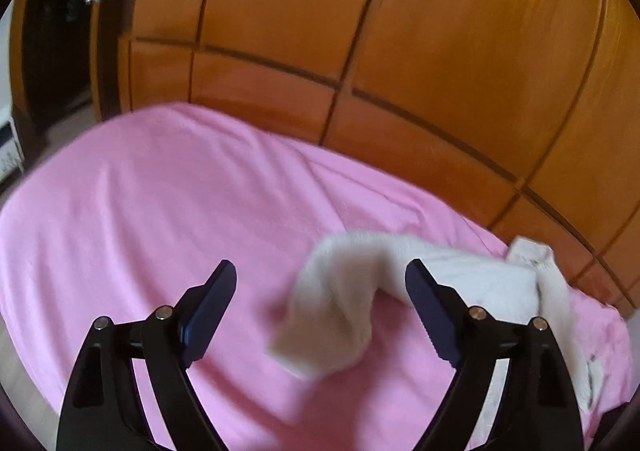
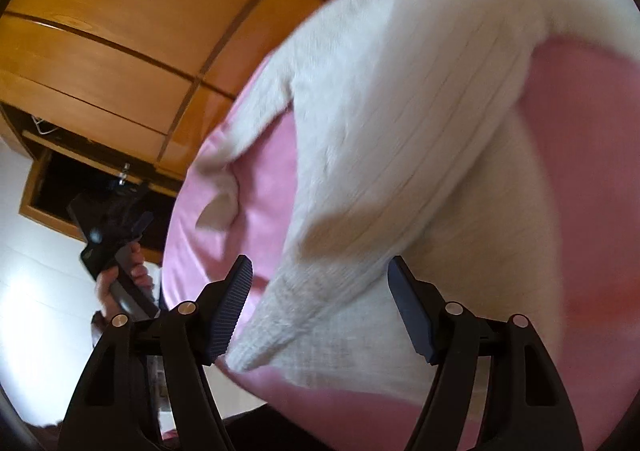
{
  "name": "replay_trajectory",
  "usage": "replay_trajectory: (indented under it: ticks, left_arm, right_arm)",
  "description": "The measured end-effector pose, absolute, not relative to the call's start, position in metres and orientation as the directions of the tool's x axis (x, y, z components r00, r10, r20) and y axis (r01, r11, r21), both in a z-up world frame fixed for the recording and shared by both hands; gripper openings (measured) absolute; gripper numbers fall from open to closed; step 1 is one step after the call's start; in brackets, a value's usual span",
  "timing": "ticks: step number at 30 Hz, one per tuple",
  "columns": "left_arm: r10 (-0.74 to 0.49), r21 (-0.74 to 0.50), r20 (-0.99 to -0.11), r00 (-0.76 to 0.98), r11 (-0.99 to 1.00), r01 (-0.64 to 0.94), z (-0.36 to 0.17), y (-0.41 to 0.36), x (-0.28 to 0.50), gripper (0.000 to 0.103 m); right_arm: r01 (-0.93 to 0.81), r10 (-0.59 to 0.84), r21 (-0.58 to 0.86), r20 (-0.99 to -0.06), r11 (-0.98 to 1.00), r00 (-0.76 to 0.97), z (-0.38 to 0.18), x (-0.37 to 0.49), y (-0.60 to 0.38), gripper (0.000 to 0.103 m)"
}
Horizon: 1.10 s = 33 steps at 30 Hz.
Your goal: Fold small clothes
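A small white knitted garment (image 1: 340, 315) lies rumpled on a pink sheet (image 1: 160, 211). In the left wrist view one blurred sleeve of it reaches forward between the fingers of my left gripper (image 1: 320, 283), which stands open, its pads apart from the cloth. In the right wrist view the ribbed body of the garment (image 2: 400, 131) fills the middle. Its hem lies between the wide jaws of my right gripper (image 2: 320, 283), which is open with neither pad pressing on it. At the left of that view, off the sheet's edge, a hand holds the left gripper (image 2: 108, 235).
A wooden wardrobe (image 1: 440, 51) with panelled doors stands right behind the bed. In the right wrist view a dark open compartment (image 2: 52, 187) in the wardrobe (image 2: 100, 51) shows low on the left. Pink sheet (image 2: 580, 171) lies bare around the garment.
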<state>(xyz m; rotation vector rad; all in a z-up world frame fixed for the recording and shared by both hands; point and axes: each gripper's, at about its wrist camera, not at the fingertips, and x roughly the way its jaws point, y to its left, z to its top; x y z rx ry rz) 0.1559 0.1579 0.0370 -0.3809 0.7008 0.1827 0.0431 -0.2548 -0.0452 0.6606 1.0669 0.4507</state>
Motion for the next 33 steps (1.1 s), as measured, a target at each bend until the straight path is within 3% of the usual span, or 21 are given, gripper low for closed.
replay_trajectory:
  ticks: [3, 5, 6, 7, 8, 11, 15, 17, 18, 19, 22, 29, 33]
  left_arm:
    - [-0.112, -0.343, -0.686, 0.719, 0.921, -0.184, 0.016, 0.136, 0.143, 0.067]
    - [-0.28, -0.434, -0.712, 0.643, 0.897, -0.089, -0.012, 0.106, 0.133, 0.057]
    - [-0.351, -0.481, -0.715, 0.605, 0.875, -0.06, -0.023, 0.094, 0.132, 0.055]
    - [-0.432, -0.539, -0.71, 0.557, 0.842, -0.034, -0.037, 0.078, 0.129, 0.055]
    - [-0.476, -0.571, -0.704, 0.527, 0.821, -0.021, -0.045, 0.066, 0.128, 0.055]
    - [-0.603, -0.659, -0.67, 0.433, 0.752, 0.027, -0.066, 0.021, 0.121, 0.056]
    - [-0.689, -0.723, -0.626, 0.367, 0.688, 0.059, -0.076, -0.025, 0.118, 0.067]
    - [-0.68, -0.707, -0.647, 0.344, 0.705, 0.064, -0.083, -0.043, 0.121, 0.06]
    - [-0.68, -0.701, -0.658, 0.324, 0.71, 0.064, -0.087, -0.05, 0.125, 0.031]
    - [-0.679, -0.695, -0.669, 0.301, 0.716, 0.07, -0.09, -0.056, 0.126, 0.012]
    - [-0.674, -0.687, -0.658, 0.335, 0.72, 0.1, -0.074, -0.055, 0.121, 0.01]
    - [-0.657, -0.644, -0.586, 0.474, 0.733, 0.22, 0.038, 0.013, 0.098, 0.009]
    - [-0.613, -0.595, -0.619, 0.491, 0.774, 0.217, 0.063, 0.048, 0.067, 0.009]
  right_arm:
    - [-0.024, 0.642, 0.698, -0.645, 0.716, 0.416, -0.052, 0.048, -0.243, 0.062]
    - [-0.024, 0.618, 0.675, -0.658, 0.737, 0.43, -0.05, 0.052, -0.238, 0.042]
    - [-0.027, 0.612, 0.67, -0.661, 0.742, 0.433, -0.051, 0.052, -0.234, 0.024]
    - [-0.041, 0.604, 0.66, -0.66, 0.751, 0.447, -0.046, 0.049, -0.233, 0.012]
    - [-0.061, 0.588, 0.639, -0.66, 0.767, 0.467, -0.041, 0.048, -0.233, 0.009]
    - [-0.117, 0.556, 0.6, -0.628, 0.792, 0.545, -0.007, 0.038, -0.25, 0.008]
    - [-0.115, 0.496, 0.555, -0.607, 0.824, 0.622, 0.02, 0.032, -0.283, 0.008]
    - [-0.09, 0.464, 0.541, -0.61, 0.836, 0.642, 0.024, 0.033, -0.297, 0.008]
    - [-0.08, 0.453, 0.537, -0.612, 0.84, 0.648, 0.025, 0.034, -0.303, 0.008]
    - [-0.065, 0.44, 0.534, -0.614, 0.843, 0.655, 0.026, 0.034, -0.311, 0.008]
    - [-0.067, 0.418, 0.519, -0.598, 0.852, 0.684, 0.039, 0.025, -0.325, 0.007]
    - [-0.127, 0.39, 0.486, -0.491, 0.865, 0.779, 0.095, -0.02, -0.355, 0.006]
    - [-0.105, 0.37, 0.468, -0.522, 0.878, 0.768, 0.089, -0.053, -0.37, 0.006]
